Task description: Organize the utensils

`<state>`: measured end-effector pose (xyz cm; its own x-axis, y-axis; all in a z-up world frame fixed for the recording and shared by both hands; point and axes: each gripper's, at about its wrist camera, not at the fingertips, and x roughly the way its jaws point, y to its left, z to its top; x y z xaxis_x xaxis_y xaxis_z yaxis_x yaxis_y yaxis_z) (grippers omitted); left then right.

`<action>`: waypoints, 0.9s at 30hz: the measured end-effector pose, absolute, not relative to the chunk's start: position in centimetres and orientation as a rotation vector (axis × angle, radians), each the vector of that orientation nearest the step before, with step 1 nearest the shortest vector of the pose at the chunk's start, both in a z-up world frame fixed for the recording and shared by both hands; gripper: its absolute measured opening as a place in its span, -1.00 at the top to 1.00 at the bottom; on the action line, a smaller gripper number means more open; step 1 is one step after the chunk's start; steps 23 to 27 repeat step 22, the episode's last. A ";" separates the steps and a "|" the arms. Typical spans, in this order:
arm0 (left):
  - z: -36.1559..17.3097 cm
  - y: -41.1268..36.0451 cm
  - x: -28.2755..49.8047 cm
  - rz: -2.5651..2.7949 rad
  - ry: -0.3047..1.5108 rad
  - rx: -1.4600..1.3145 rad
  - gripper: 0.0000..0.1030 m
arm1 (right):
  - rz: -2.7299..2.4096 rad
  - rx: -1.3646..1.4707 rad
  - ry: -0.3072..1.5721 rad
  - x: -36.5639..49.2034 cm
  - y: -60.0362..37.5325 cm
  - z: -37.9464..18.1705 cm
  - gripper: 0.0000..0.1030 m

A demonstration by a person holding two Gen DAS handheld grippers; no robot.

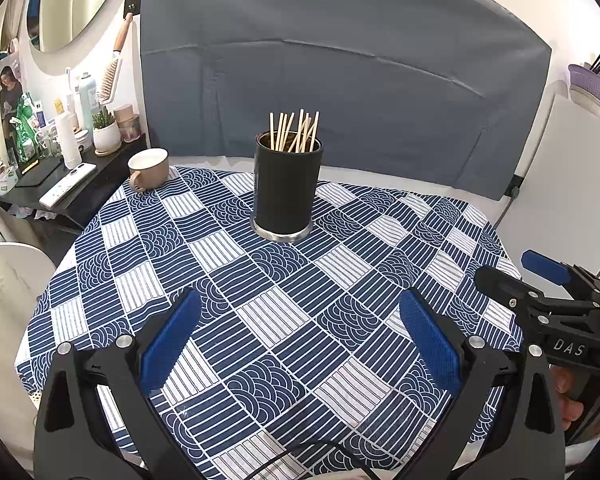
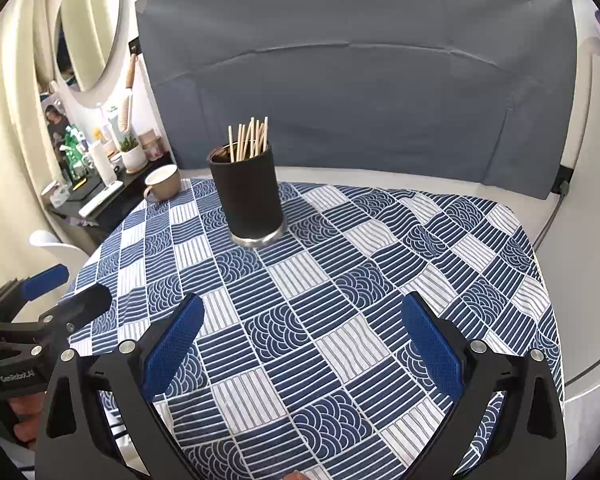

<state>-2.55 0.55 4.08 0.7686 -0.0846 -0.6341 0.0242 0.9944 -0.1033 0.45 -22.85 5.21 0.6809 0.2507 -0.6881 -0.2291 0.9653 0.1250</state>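
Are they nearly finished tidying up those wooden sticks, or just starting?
It looks finished, or nearly. The chopsticks all stand in the black holder; none lie loose on the tablecloth. Nothing is in hand: the left gripper and right gripper are both open and empty.

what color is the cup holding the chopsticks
Black with a silver base; the cup shows best in the left wrist view.

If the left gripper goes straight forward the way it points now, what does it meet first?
Probably the black holder with the wooden sticks. It stands almost straight ahead of the open left gripper, with only bare tablecloth between. Depth is unclear; the gripper's height could change this.
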 end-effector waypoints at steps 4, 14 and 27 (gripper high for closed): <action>4.1 0.8 -2.5 -0.048 0.691 -0.102 -0.89 | 0.267 0.029 0.775 0.6 -22.9 5.2 -0.84; 4.2 1.8 -2.1 -0.015 0.689 -0.134 -0.89 | 0.263 0.012 0.761 0.6 -22.8 5.4 -0.84; 4.0 2.0 -1.4 -0.046 0.715 -0.143 -0.89 | 0.249 0.026 0.765 0.6 -23.1 5.5 -0.84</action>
